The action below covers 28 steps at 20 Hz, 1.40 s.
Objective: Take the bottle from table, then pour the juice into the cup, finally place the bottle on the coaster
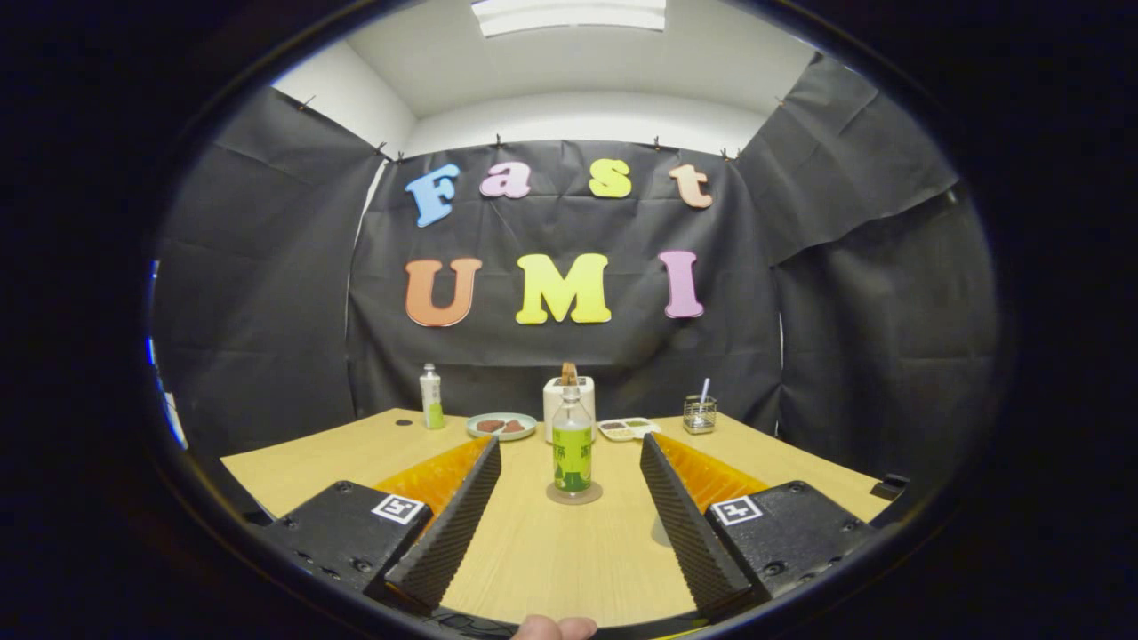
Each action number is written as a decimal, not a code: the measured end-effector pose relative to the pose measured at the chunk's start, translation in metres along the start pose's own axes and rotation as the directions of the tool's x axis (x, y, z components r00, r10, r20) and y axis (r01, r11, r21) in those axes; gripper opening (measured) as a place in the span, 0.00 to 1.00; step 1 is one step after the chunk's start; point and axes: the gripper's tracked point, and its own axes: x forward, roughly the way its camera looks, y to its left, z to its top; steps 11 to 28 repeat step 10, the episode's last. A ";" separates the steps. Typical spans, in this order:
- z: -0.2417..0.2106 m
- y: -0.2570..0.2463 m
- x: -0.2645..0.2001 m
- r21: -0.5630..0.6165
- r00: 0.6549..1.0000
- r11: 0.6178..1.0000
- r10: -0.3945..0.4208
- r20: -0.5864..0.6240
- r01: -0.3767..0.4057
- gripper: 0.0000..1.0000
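Gripper: the gripper (pixel 569 498) sits low in the frame, its two fingers spread wide and holding nothing.
Bottle: the bottle (pixel 572 444) with the green label stands upright at the frame's centre, just ahead of the fingers and in line with the gap between them, touching neither.
Coaster: a round coaster (pixel 573 493) lies under the bottle's base on the tabletop (pixel 551 560).
Cup: no cup can be told apart among the small things at the far edge.
Progress: judging from this, either nothing is begun or the bottle is already set down; the liquid level is too small to read.
Far edge: a second bottle (pixel 431 397), a plate (pixel 501 426), a white box (pixel 569 396).
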 end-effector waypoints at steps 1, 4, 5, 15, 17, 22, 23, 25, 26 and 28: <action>0.000 -0.001 0.000 0.001 1.000 1.000 -0.002 -0.002 0.002 1.00; 0.000 -0.003 0.000 0.006 1.000 1.000 -0.005 -0.002 0.005 1.00; 0.001 -0.002 0.001 0.008 1.000 1.000 -0.003 -0.001 0.003 1.00; 0.004 0.002 -0.001 0.009 1.000 1.000 0.006 0.003 -0.006 1.00; 0.004 0.002 -0.001 0.009 1.000 1.000 0.006 0.003 -0.006 1.00; 0.004 0.002 -0.001 0.009 1.000 1.000 0.006 0.003 -0.006 1.00; 0.004 0.002 -0.001 0.009 1.000 1.000 0.006 0.003 -0.006 1.00; 0.004 0.002 -0.001 0.009 1.000 1.000 0.006 0.003 -0.006 1.00; 0.004 0.002 -0.001 0.009 1.000 1.000 0.006 0.003 -0.006 1.00; 0.004 0.002 -0.001 0.009 1.000 1.000 0.006 0.003 -0.006 1.00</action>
